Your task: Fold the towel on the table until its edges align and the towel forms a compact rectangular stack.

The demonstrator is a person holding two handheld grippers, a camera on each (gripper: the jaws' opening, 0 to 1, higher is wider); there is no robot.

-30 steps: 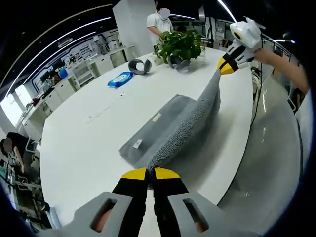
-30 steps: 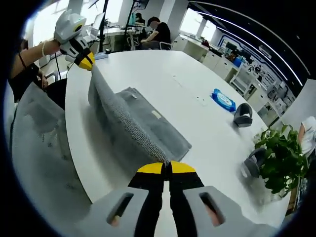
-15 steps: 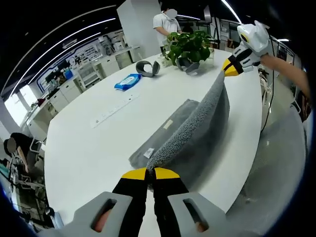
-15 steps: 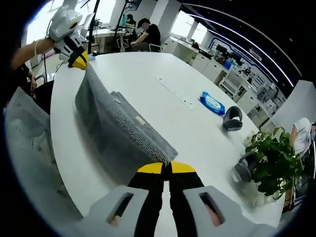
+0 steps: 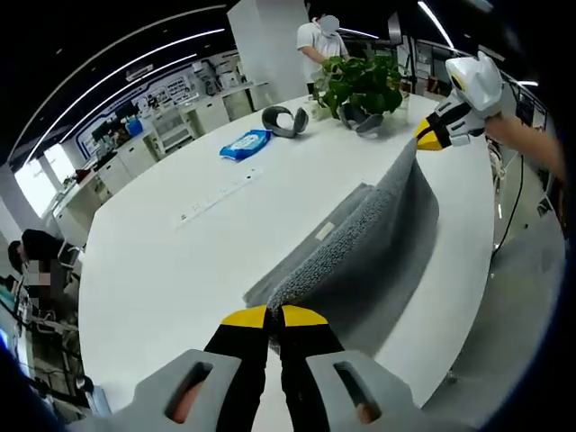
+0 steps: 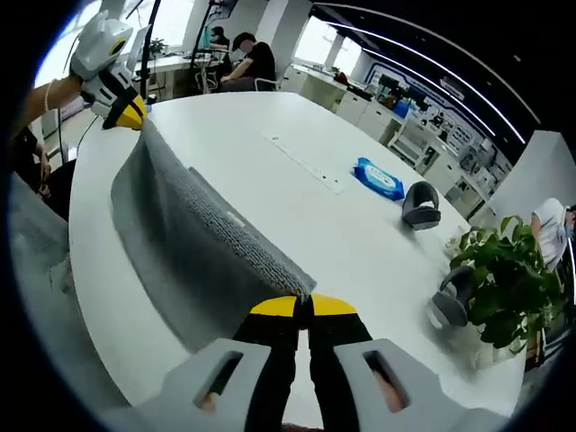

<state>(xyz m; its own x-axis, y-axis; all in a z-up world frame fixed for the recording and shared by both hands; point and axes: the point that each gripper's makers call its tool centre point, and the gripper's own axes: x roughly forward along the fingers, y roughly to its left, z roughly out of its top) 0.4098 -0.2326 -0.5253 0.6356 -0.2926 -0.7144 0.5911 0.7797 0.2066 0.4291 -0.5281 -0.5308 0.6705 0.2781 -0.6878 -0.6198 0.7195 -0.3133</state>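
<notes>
A large white oval table (image 5: 162, 270) is seen in the left gripper view, and it is seen again in the right gripper view (image 6: 270, 198). On it the grey towel (image 5: 378, 234) is held up by one long edge, which is stretched between the two grippers, while the rest hangs down to the table surface near the table's edge. In the right gripper view the same towel (image 6: 180, 243) is shown as a raised sheet with a small white label on it.

The left gripper (image 5: 274, 317) is clenched on one corner of the towel, with its yellow-tipped jaws pressed together. The right gripper (image 6: 302, 306) is closed in the same way on the opposite corner. Each gripper is also seen at the far end of the towel in the other view, held by a hand.

Farther on the table a potted green plant (image 5: 364, 83) is placed, with a person standing behind it. Near the plant a dark grey headset-like object (image 5: 283, 120) is laid, and beside it a blue packet (image 5: 245, 143). A thin white strip (image 5: 214, 195) lies flat near the middle of the table.
</notes>
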